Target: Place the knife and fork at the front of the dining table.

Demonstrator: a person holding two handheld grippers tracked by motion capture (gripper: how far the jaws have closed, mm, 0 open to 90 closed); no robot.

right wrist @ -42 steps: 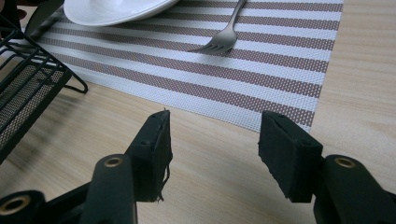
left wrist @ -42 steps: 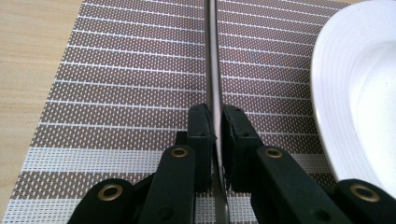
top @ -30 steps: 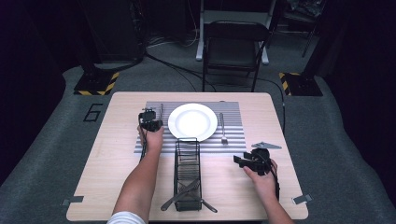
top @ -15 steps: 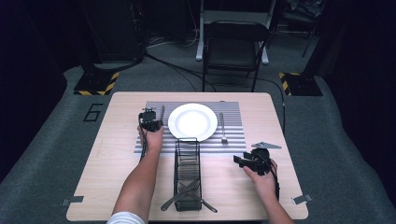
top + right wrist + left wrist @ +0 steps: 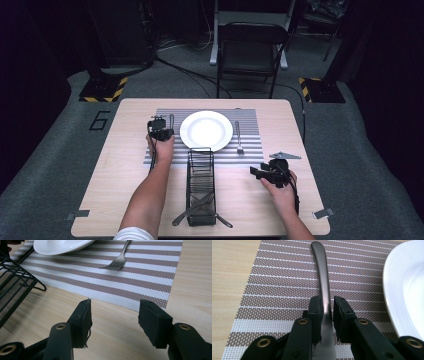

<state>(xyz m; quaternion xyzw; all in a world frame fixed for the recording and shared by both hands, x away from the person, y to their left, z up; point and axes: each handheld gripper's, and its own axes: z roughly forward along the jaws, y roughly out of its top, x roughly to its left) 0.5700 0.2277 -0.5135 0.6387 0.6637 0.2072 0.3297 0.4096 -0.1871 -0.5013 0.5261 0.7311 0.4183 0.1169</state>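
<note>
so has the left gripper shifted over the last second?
No. In the high view the left gripper sits at the same spot beside the white plate. Its jaws have just been opening slightly, with the dark utensil between them.

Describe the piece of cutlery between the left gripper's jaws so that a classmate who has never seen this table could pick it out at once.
Start at the striped placemat in the middle of the table, with the white plate on it. The piece of cutlery lies on the mat just left of the plate, between the jaws of the left gripper, which have just been opening. The fork lies right of the plate, with no gripper at it.
</note>
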